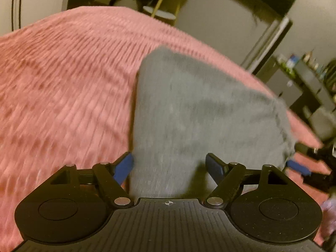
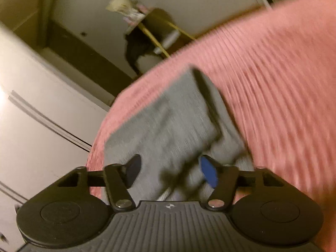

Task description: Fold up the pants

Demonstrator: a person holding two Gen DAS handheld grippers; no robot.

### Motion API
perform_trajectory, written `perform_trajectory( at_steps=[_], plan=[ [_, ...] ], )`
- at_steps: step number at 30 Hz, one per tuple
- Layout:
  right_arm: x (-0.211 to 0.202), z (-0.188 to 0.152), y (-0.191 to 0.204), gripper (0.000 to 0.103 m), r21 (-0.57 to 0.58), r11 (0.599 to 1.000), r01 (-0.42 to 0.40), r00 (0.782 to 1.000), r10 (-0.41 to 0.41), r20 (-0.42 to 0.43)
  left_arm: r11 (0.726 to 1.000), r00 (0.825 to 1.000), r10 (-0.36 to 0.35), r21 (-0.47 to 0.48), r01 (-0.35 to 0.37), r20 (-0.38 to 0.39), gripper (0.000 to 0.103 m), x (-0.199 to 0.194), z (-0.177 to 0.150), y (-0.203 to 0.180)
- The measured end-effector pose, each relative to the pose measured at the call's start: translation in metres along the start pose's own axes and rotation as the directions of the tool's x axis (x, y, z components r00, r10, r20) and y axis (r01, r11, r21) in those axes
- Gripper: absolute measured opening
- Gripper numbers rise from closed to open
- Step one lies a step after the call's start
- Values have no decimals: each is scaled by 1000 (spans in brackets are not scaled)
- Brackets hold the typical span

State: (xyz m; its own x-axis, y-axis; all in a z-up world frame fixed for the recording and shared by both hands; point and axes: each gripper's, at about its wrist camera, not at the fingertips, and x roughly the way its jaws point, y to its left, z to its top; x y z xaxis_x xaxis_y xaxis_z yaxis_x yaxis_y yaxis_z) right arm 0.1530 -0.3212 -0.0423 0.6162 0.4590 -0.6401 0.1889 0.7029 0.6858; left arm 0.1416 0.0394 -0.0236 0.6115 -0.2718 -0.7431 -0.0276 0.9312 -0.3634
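We see the grey pants [image 1: 201, 109] lying folded on a pink ribbed blanket [image 1: 63, 88] that covers the bed; both views are motion-blurred, so fine detail is lost. In the left wrist view the left hand-held gripper [image 1: 170, 168] has its 2 blue-padded fingers [image 1: 124, 168] spread wide, 1 on each side of the near end of the pants, w/ the fabric running between them toward the camera; we can't tell whether the pads touch the cloth. At the right edge of that view the right hand-held gripper [image 1: 302, 168] shows by the pants' near right corner, a blue pad just beside the grey fabric. In the right wrist view the pants [image 2: 168, 130] look like a stacked rectangle, an upper layer over a lower 1, w/ a dark shadow along the layer edge. The right hand-held gripper [image 2: 170, 170] there is also spread wide, fingers [image 2: 208, 172] either side of the near fabric, not pinching it as far as we can see. Beyond the bed, approx. in the background, a gold-legged side table [image 1: 163, 6] stands near the wall, and a dark shelf unit w/ small items [image 1: 304, 73] sits at right.
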Motion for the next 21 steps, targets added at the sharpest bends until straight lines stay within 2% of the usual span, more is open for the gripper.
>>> perform_trajectory(
  at_steps=[1, 3, 8, 11, 13, 15, 17, 20, 21],
  plan=[
    [2, -4, -8, 47, 44, 999, -18, 1000, 18, -4, 999, 999, 32, 21, -31, -14, 82, 2, -6, -3],
    [9, -6, -13, 33, 95, 995, -20, 1000, 19, 13, 999, 998, 46, 7, -46, -31, 83, 0, -19, 1],
    [30, -7, -16, 32, 134, 991, -10, 1000, 7, 24, 995, 996, 77, -60, -79, -34, 93, 0, -22, 5],
    [30, -5, -6, 9, 95, 995, 21, 999, -24, 36, 994, 997, 74, -84, -76, -30, 93, -7, -25, 2],
    [24, -6, 5, 9, 14, 998, 65, 995, -66, 71, 995, 998, 68, -71, -69, -16, 95, -14, -25, -1],
    [20, -12, 13, 9, -35, 992, 121, 989, -117, 88, 994, 995, 97, -43, -97, -4, 95, -17, -29, -5],
    [28, -20, 11, 8, -86, 980, 179, 981, -171, 90, 991, 992, 127, -40, -128, -23, 96, -16, -34, -3],
    [33, -28, 7, 10, -162, 970, 180, 981, -164, 106, 986, 987, 152, -59, -155, -57, 96, -17, -45, 0],
    [28, -28, 8, 14, -166, 970, 175, 981, -158, 109, 987, 987, 150, -51, -153, -52, 96, -20, -50, -1]
  ],
)
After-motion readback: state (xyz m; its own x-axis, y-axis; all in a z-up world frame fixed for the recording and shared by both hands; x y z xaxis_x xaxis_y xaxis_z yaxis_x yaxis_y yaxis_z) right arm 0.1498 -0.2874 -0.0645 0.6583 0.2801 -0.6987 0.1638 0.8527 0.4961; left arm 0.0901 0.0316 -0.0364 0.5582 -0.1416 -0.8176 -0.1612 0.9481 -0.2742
